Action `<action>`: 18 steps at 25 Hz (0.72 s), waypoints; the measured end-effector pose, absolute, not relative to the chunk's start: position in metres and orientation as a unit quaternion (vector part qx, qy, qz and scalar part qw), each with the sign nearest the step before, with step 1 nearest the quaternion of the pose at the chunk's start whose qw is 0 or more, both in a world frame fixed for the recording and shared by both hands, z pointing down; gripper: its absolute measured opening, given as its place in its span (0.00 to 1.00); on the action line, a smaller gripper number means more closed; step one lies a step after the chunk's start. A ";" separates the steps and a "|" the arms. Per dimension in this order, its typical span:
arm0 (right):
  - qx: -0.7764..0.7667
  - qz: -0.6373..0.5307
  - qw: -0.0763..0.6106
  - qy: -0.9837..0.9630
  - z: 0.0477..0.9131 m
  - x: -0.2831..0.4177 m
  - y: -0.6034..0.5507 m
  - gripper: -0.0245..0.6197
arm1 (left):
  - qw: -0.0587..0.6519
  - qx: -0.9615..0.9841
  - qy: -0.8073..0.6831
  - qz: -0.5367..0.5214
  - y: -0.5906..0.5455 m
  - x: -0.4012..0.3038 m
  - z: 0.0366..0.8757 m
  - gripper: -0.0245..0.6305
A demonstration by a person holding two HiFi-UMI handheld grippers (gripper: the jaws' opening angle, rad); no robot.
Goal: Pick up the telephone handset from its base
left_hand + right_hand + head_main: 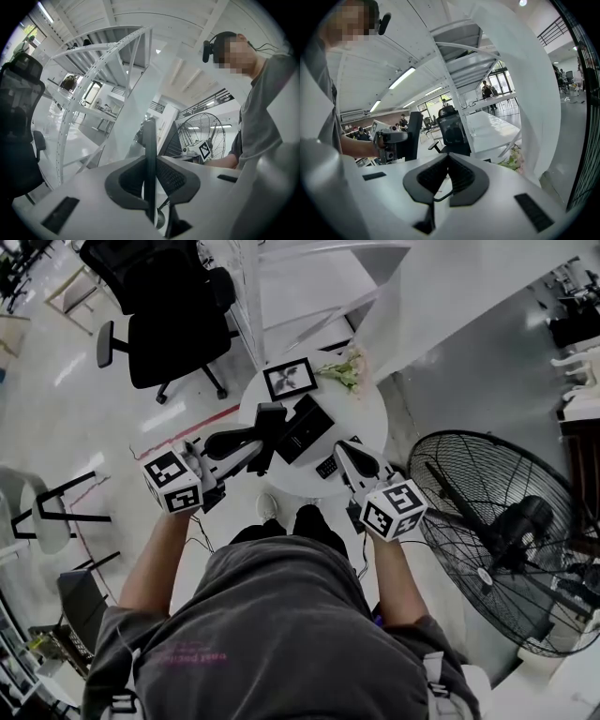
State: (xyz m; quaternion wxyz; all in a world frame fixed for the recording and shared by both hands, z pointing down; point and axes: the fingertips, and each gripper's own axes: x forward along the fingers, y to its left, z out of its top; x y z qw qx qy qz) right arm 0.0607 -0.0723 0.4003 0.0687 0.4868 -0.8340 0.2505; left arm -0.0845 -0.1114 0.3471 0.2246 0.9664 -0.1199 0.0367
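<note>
In the head view, the black telephone handset (269,420) hangs lifted over the round white table (370,413), just left of its black base (307,427). My left gripper (261,439) is shut on it. In the left gripper view the handset (149,140) stands edge-on as a thin dark slab pinched between the pads. My right gripper (343,456) hovers over the table's near right edge, its jaws together with nothing held. In the right gripper view, the pads (459,176) meet, and the handset (413,135) stands upright in the left gripper (393,140) to the left.
A framed picture (289,378) and a bunch of pale flowers (342,371) sit at the table's far side, and a small dark keypad (327,466) lies near the front edge. A large floor fan (497,540) stands at the right, a black office chair (173,315) behind the table.
</note>
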 end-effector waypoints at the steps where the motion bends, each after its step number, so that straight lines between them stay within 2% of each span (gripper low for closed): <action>1: 0.486 0.250 0.069 -0.834 0.400 0.061 -0.073 0.07 | 0.225 0.966 -0.121 0.038 -0.112 -0.084 0.347 0.16; 18: 0.476 0.260 0.078 -0.836 0.407 0.067 -0.087 0.07 | 0.243 0.961 -0.124 0.046 -0.121 -0.072 0.361 0.16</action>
